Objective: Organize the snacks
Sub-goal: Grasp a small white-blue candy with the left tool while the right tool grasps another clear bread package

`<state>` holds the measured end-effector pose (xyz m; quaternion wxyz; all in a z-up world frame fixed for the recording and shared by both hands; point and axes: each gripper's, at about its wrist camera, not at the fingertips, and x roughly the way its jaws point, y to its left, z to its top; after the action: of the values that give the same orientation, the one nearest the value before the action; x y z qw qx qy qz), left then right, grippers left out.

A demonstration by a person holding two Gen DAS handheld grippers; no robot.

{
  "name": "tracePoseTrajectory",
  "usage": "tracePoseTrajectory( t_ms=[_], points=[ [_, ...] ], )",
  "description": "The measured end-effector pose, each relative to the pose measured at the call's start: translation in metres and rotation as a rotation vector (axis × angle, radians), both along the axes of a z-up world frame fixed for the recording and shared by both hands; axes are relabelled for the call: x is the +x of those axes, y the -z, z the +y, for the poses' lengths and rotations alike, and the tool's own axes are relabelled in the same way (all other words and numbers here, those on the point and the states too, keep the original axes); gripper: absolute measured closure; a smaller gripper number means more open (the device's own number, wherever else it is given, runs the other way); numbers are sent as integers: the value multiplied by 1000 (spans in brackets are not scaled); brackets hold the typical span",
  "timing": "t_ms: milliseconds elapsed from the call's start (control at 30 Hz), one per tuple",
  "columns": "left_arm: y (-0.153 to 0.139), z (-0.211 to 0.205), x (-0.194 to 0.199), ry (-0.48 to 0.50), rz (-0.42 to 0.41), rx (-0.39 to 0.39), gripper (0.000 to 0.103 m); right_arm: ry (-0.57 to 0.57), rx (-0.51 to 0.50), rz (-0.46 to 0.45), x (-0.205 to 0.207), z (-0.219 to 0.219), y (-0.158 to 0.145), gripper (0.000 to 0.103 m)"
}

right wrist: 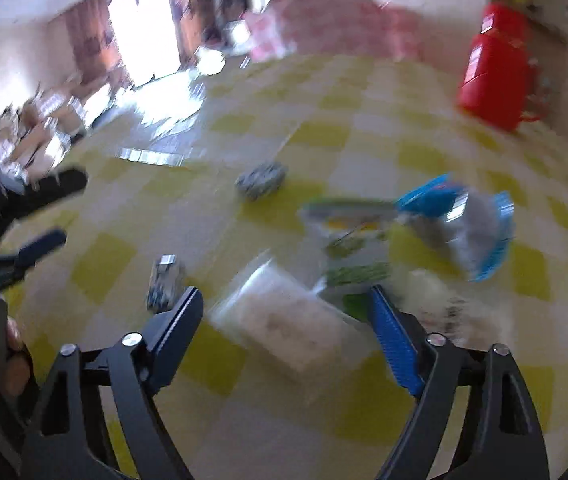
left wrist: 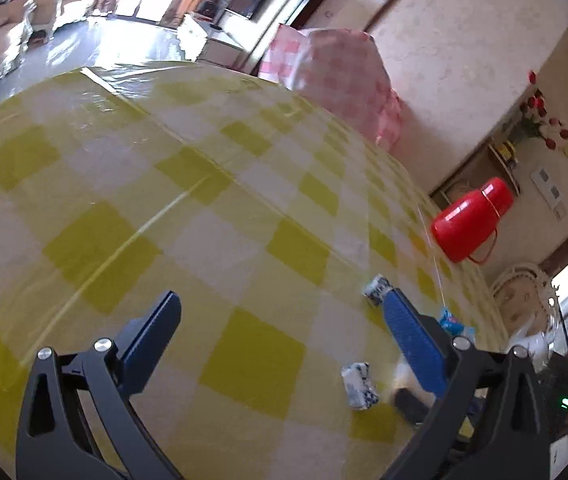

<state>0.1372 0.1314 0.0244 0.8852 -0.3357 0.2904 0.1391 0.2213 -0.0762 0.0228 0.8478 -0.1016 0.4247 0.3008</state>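
Left wrist view: left gripper (left wrist: 280,316) wide open, empty, hanging over the checked counter (left wrist: 132,184). Two small blue-white candies on the cloth: one (left wrist: 359,385) at 5 o'clock from the gap, lying between the fingers, nearer the right one; another (left wrist: 376,287) at 3 o'clock, just off the right fingertip. Red jug (left wrist: 469,220) far off at 2 o'clock.

Right wrist view, blurred: right gripper (right wrist: 285,300) open wide, holding nothing. Clear pouch (right wrist: 284,320) directly between the fingers, long axis running 10 to 4 o'clock. Green-white packet (right wrist: 347,232) at 1 o'clock, blue-edged bag (right wrist: 463,224) at 2 o'clock. Candies at 9 (right wrist: 166,282) and 12 o'clock (right wrist: 262,178). Left gripper (right wrist: 50,210) at far 9 o'clock. Judged nearer the pouch: right hand.
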Motion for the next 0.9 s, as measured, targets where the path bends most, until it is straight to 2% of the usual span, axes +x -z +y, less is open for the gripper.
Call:
tracePoseTrajectory(
  t_ms=[33,100,133,200,300,333,367,400,433,467,600,733,800,900],
  points=[
    [-1,-1,0,8,0,1,2,-28,-22,6,-5,3,1,26],
    [-1,-3,0,12,2,2,2,-130,-14,22,-22,8,-2,38],
    [-2,-3,1,13,3,1,2,-152,-12,15,-26,9,-4,38],
    [-3,-4,2,17,4,8,2,-149,-34,-3,-30,16,-6,38],
    [-2,-5,1,24,12,20,2,-127,-137,-22,-28,35,0,38],
    [-2,-5,1,26,15,17,2,-121,-141,-29,-29,37,0,38],
    [-1,-5,2,29,17,16,2,-115,-138,-23,-29,37,0,40],
    [-1,-6,3,37,22,20,2,-106,-128,-17,-30,36,0,48],
    [-1,-8,4,49,28,25,2,-93,-106,-2,-33,31,-1,56],
    [0,-10,6,64,33,28,2,-77,-91,7,-36,26,-2,68],
    [1,-26,15,159,74,74,2,53,-107,-44,-61,-6,-10,68],
    [5,-52,25,294,137,117,2,233,-29,-78,-106,-65,-23,68],
    [7,-69,30,346,185,193,2,291,9,-73,-126,-88,-22,68],
    [12,-81,36,362,240,259,2,333,86,-33,-152,-113,-13,68]
  ],
)
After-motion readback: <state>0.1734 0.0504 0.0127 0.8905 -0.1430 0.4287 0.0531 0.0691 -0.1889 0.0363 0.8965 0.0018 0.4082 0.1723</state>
